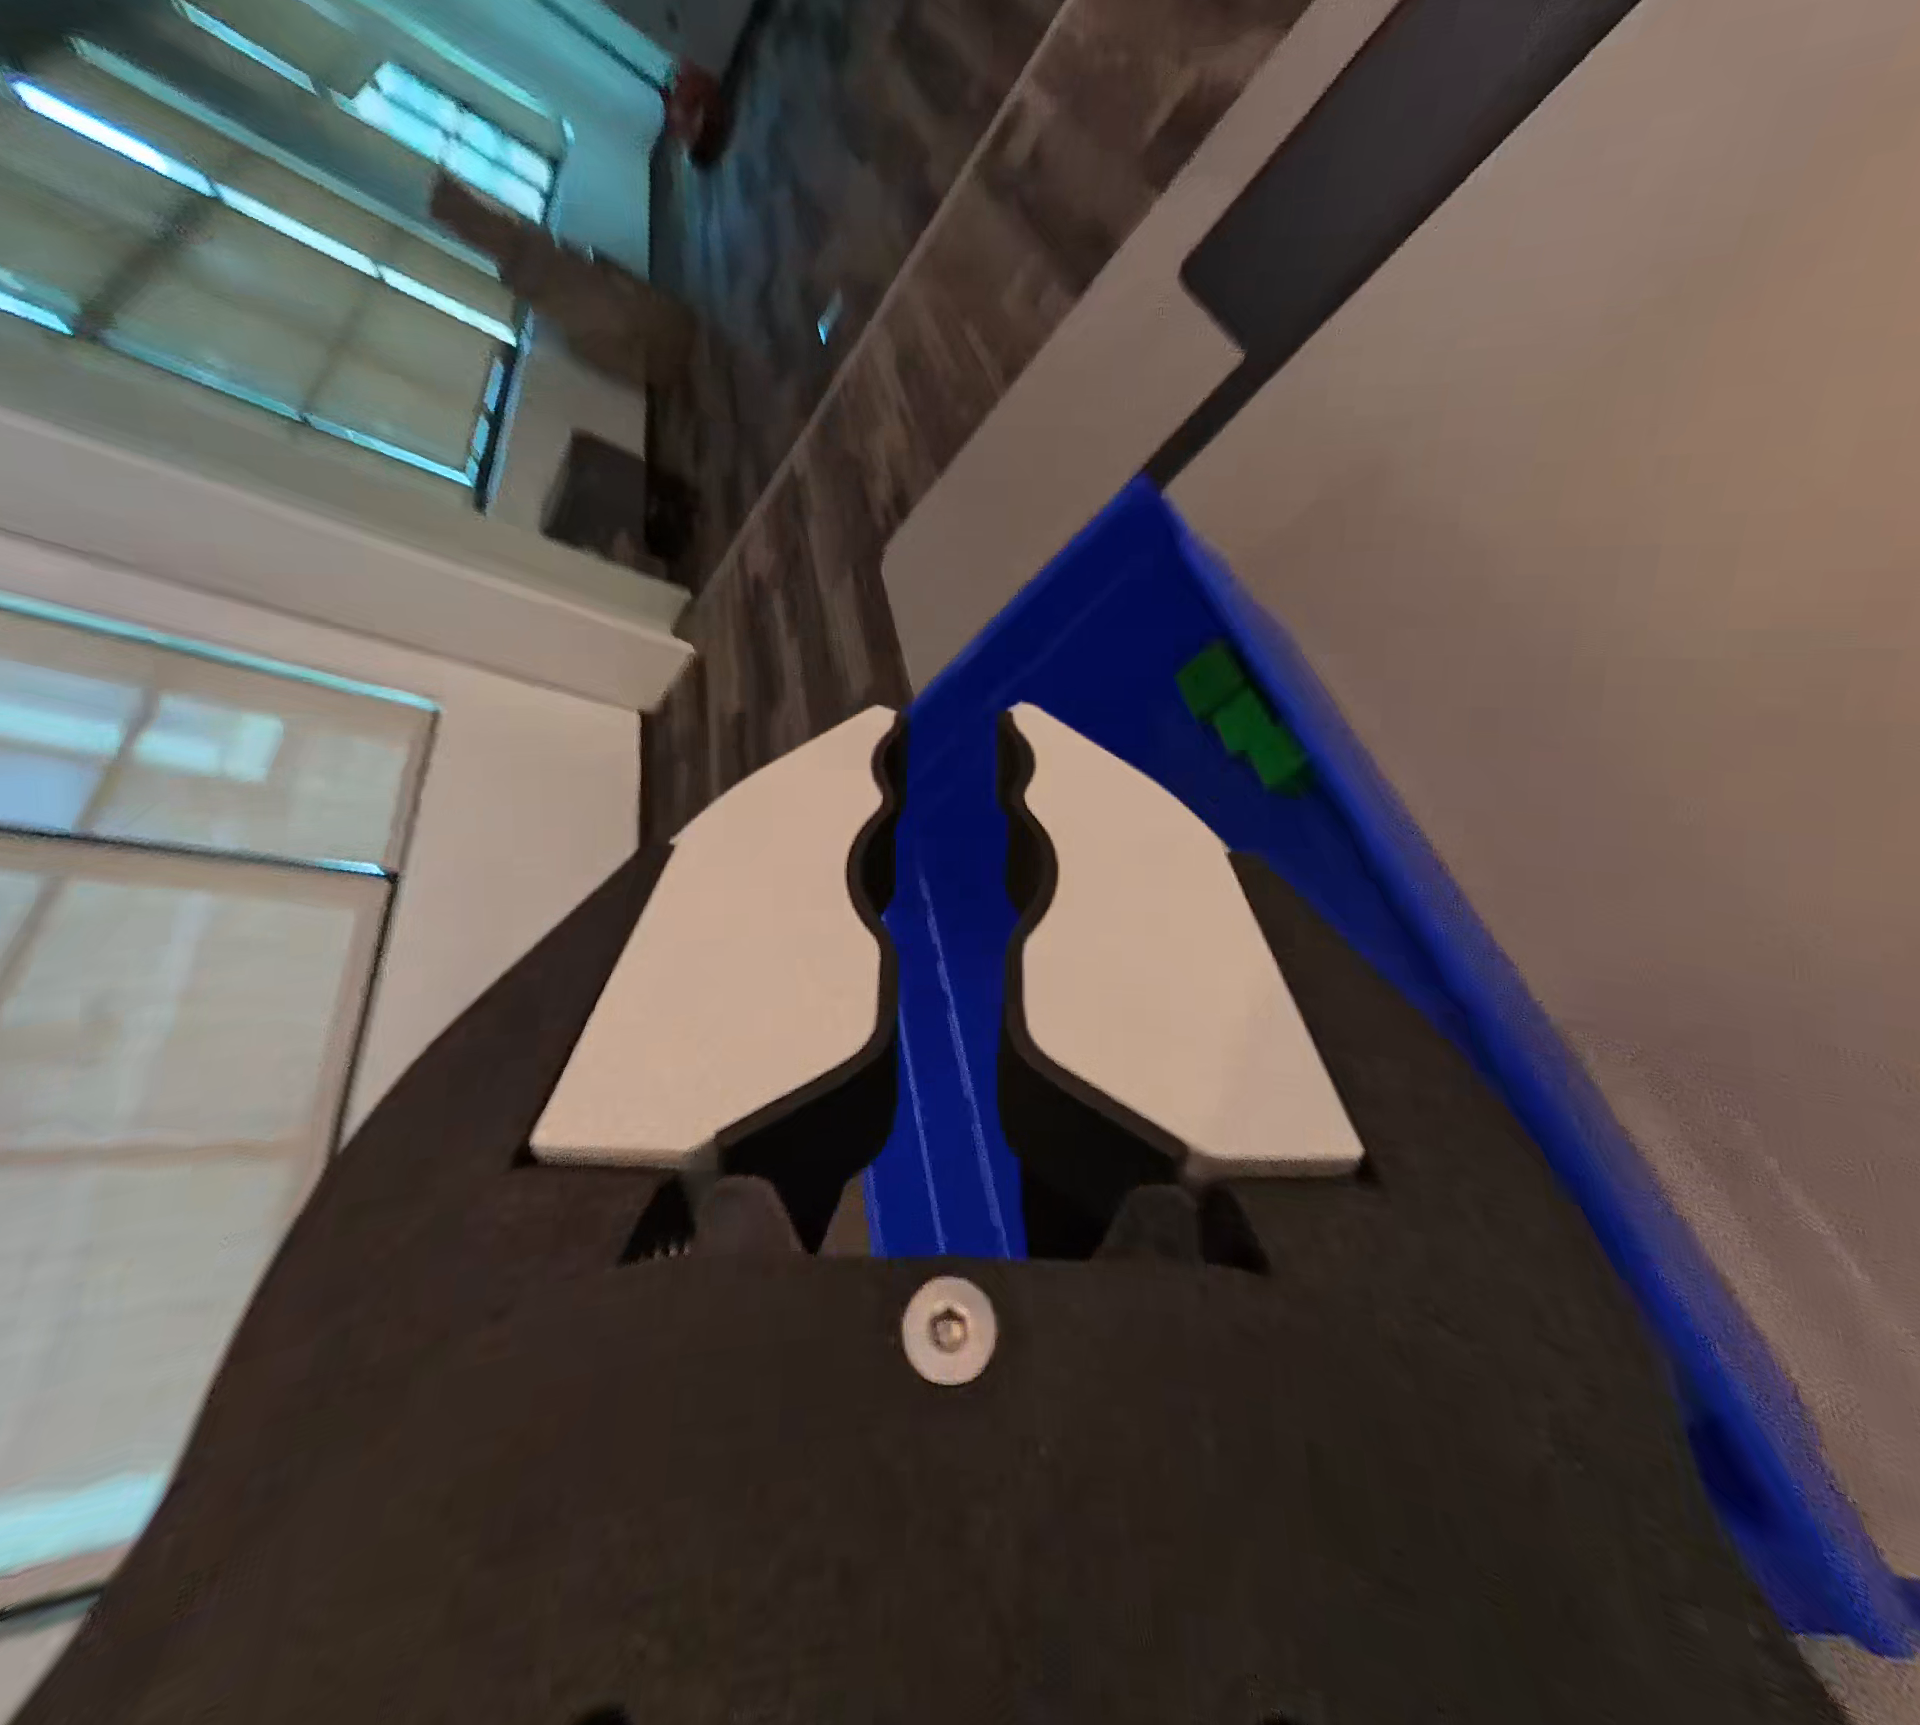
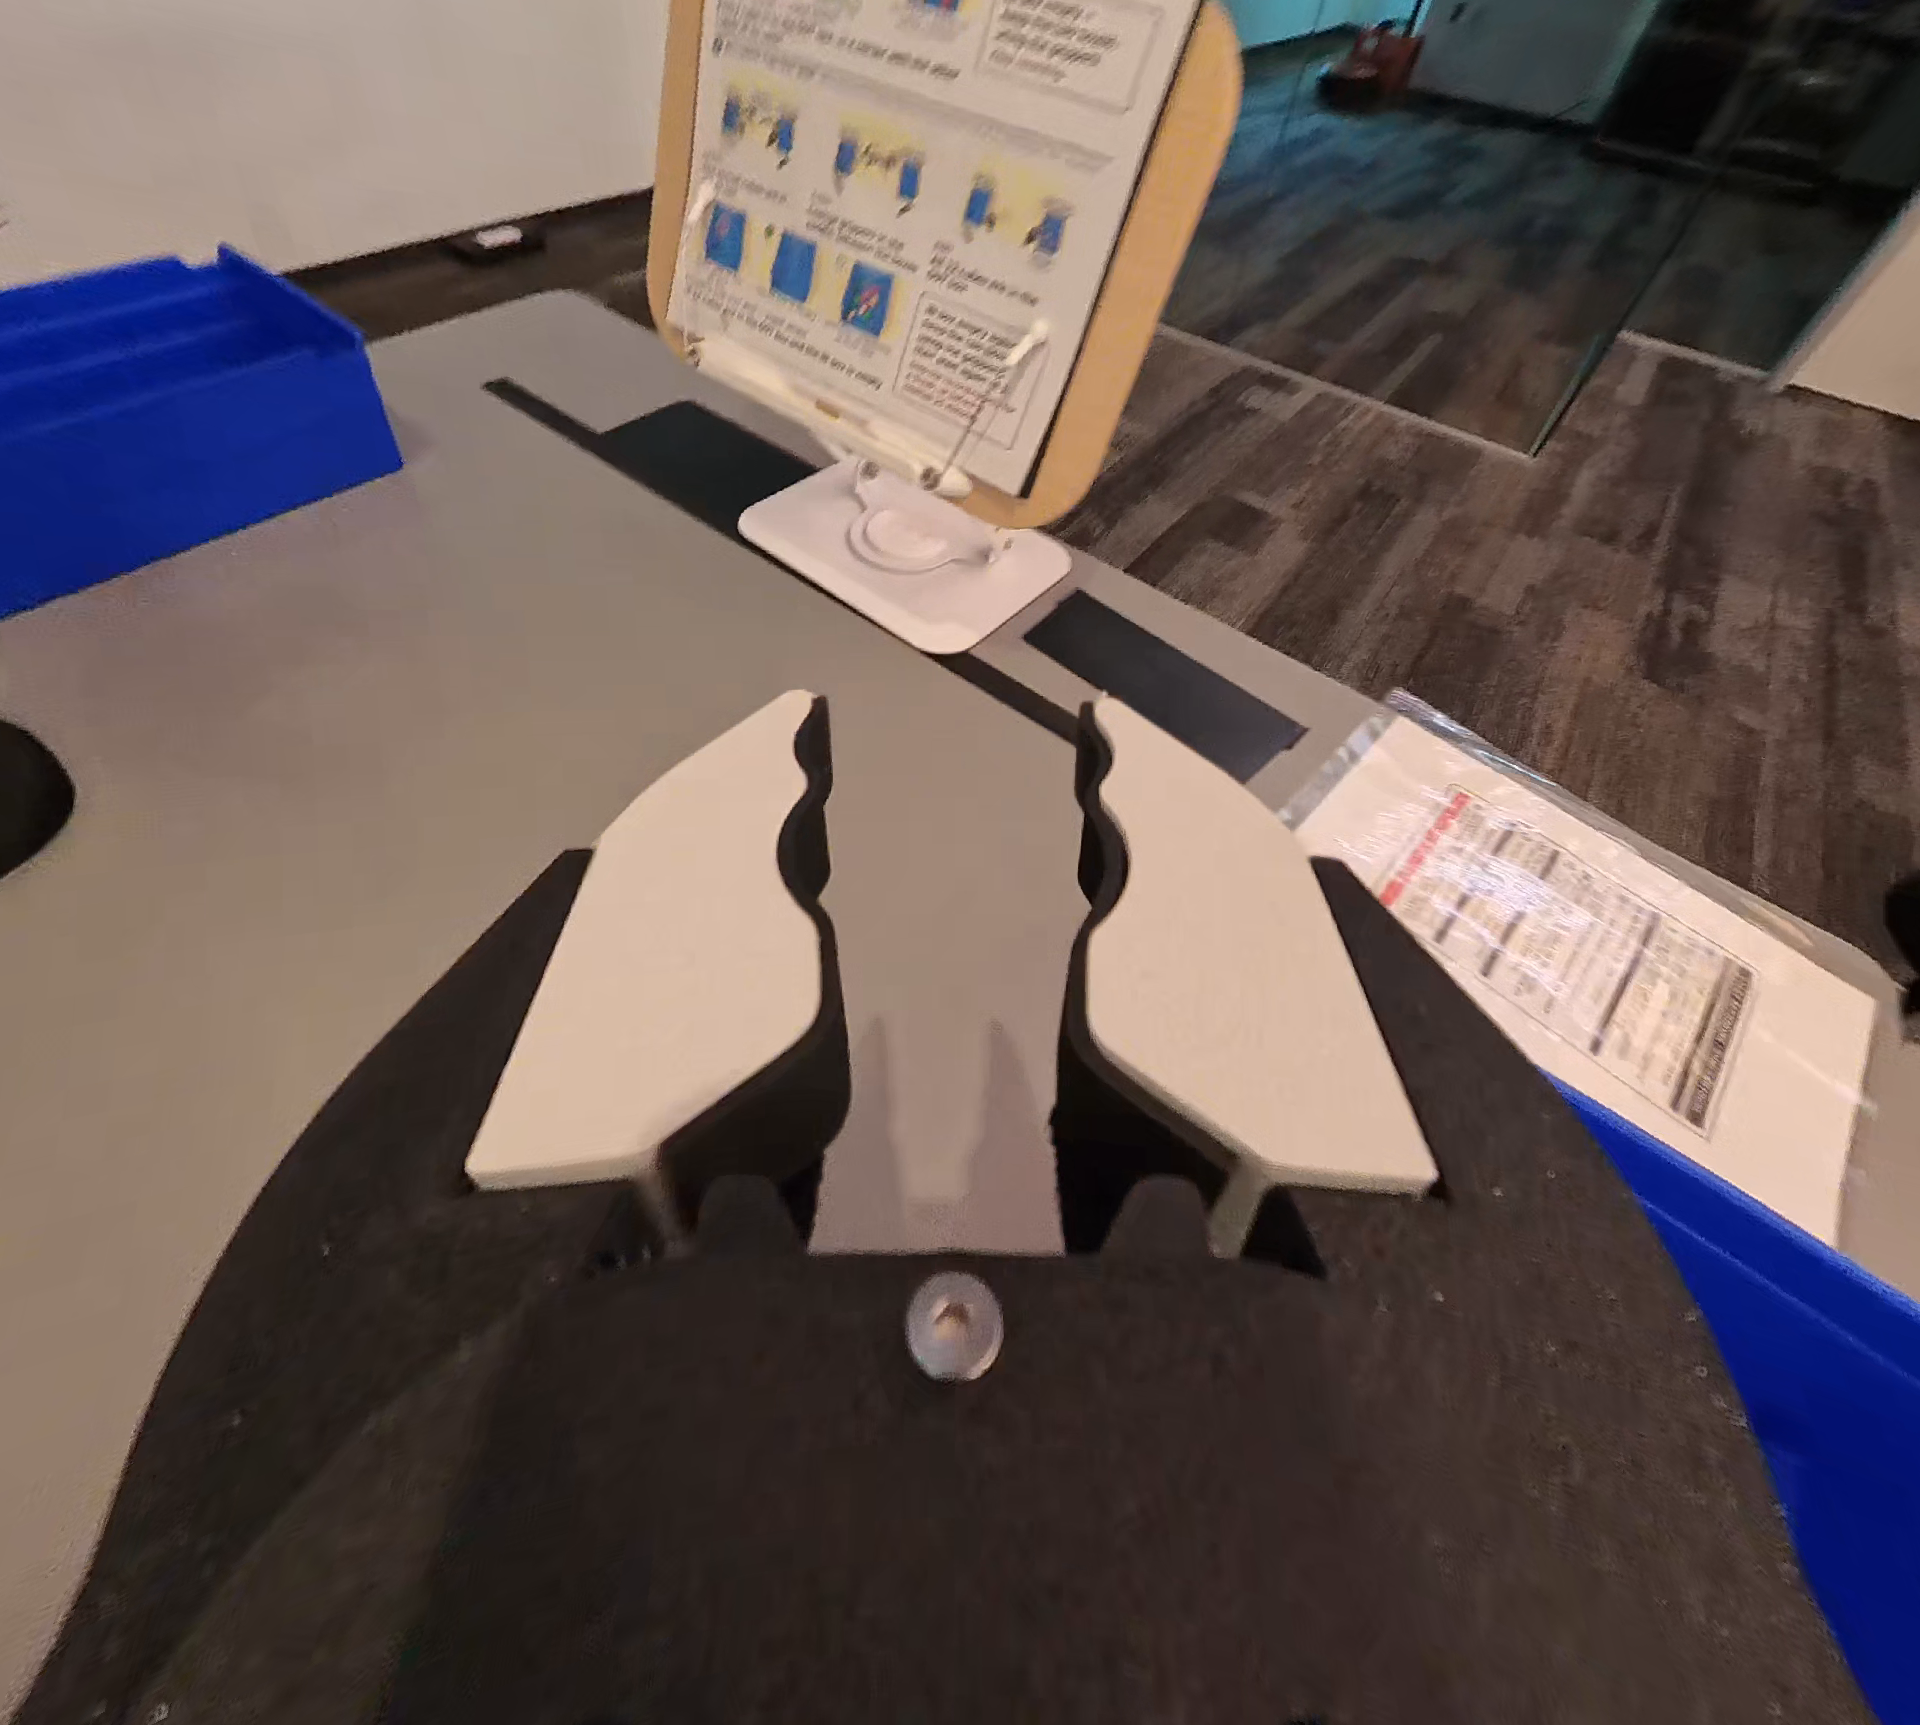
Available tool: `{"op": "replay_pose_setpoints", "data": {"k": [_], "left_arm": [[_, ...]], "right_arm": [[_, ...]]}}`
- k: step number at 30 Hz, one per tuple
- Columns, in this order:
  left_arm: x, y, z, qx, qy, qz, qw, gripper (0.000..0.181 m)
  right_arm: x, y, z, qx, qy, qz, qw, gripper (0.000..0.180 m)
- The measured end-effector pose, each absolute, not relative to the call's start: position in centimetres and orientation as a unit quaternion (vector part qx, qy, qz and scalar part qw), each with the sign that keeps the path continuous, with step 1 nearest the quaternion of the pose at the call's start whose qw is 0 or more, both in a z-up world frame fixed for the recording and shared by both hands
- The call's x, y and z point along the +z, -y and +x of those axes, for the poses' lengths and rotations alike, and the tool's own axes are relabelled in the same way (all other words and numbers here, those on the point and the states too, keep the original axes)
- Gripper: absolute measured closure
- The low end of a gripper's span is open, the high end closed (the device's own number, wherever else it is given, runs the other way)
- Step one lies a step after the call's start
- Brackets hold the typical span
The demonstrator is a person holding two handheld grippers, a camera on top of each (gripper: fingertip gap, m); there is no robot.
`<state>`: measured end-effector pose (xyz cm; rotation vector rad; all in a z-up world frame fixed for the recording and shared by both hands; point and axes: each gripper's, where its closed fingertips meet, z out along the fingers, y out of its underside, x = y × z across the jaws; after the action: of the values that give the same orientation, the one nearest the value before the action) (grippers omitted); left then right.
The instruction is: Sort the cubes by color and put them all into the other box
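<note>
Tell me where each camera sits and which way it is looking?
Left wrist view: sits on the left gripper, rolled sideways; it looks along the blue box with green cubes inside. Its own fingers clamp the box's wall.
Right wrist view: sits on the right gripper, looking across the grey table at an instruction board on a stand. Its own fingers are open and hold nothing.
Shared: both show the grey table, its black strip and the stand's white base; a blue box shows in both, perhaps not the same.
</note>
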<state>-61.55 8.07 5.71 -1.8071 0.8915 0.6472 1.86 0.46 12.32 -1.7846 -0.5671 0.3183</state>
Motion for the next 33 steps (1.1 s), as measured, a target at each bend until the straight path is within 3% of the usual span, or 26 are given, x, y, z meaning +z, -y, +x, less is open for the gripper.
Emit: {"op": "replay_pose_setpoints", "data": {"k": [6,10,21,33], "left_arm": [[-3.2,-11.0,-66.7,0.115,-0.311,-0.852,0.407,0.165],[-7.5,-11.0,-65.7,0.041,-0.382,-0.849,0.363,0.158],[-11.0,-12.0,-62.7,0.027,-0.526,-0.770,0.361,0.169],[-12.5,-14.1,-60.6,0.050,-0.589,-0.714,0.375,0.153]], "right_arm": [[10.0,-1.3,-5.3,0.170,0.321,-0.775,0.517,0.133],[9.9,-1.3,-9.6,0.190,0.373,-0.756,0.504,0.131],[10.8,0.5,-14.0,0.298,0.407,-0.713,0.487,0.131],[8.6,0.3,-13.2,0.303,0.400,-0.734,0.458,0.131]]}}
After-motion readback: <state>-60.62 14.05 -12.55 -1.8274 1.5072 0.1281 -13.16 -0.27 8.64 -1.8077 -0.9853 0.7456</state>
